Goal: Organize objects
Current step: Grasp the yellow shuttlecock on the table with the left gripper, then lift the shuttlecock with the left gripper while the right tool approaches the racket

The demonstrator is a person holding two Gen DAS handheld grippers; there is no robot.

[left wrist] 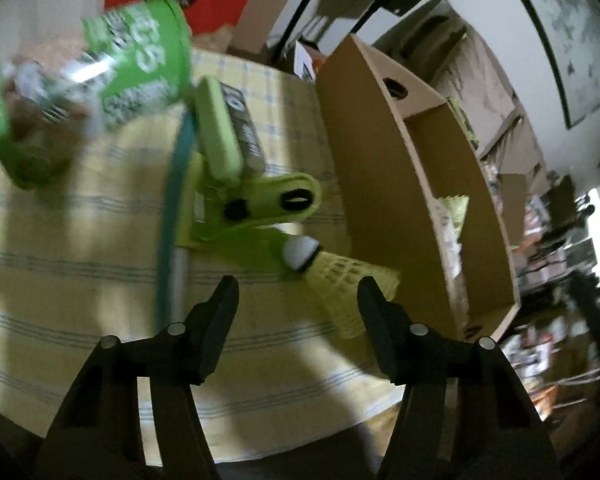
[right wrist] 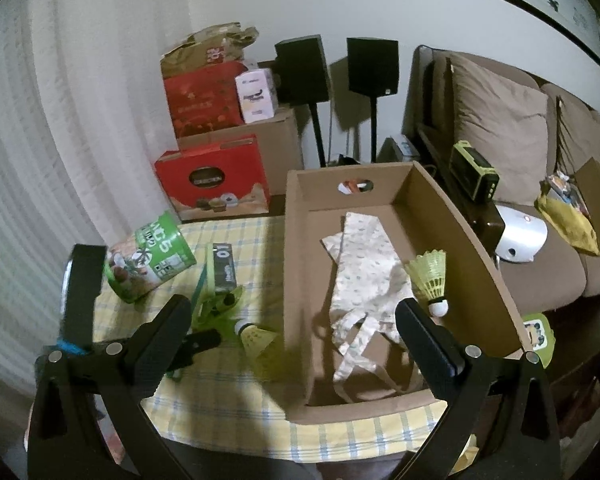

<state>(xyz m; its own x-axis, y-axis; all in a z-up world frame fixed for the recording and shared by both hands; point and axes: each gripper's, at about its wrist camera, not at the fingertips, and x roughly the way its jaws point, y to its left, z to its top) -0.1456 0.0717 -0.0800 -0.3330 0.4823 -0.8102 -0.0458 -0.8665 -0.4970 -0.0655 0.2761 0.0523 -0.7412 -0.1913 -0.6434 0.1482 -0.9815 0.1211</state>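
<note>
On the yellow checked tablecloth [right wrist: 228, 392] a shallow cardboard box [right wrist: 296, 264] sits to the right, and the loose things lie in a cluster to its left. The left gripper [left wrist: 298, 292] is spread wide, nothing between its black fingers [left wrist: 220, 312]; it hangs just above the cloth. A yellow shuttlecock [left wrist: 340, 280] lies on its side close in front of it, white cork toward the cluster, its skirt running behind the right-hand fingertip. Whether that finger touches the skirt I cannot tell, the view is blurred.

Beyond it lies a lime-green clip-like gadget [left wrist: 260, 204] with a teal strap [left wrist: 172, 216] trailing off it, then a small dark pack with a green edge [left wrist: 228, 132], and a green printed canister [left wrist: 100, 92] tipped on its side.

The right gripper [right wrist: 292, 312] is likewise wide apart and holds nothing, poised over the near left wall of the box. Inside the box a patterned cloth bag [right wrist: 364, 276] lies flat, its straps toward the near end, and a second yellow shuttlecock [right wrist: 430, 276] leans against the right wall, cork down. Red cartons [right wrist: 212, 184] are stacked behind the table, with a brown sofa [right wrist: 540, 264] off to the right.
</note>
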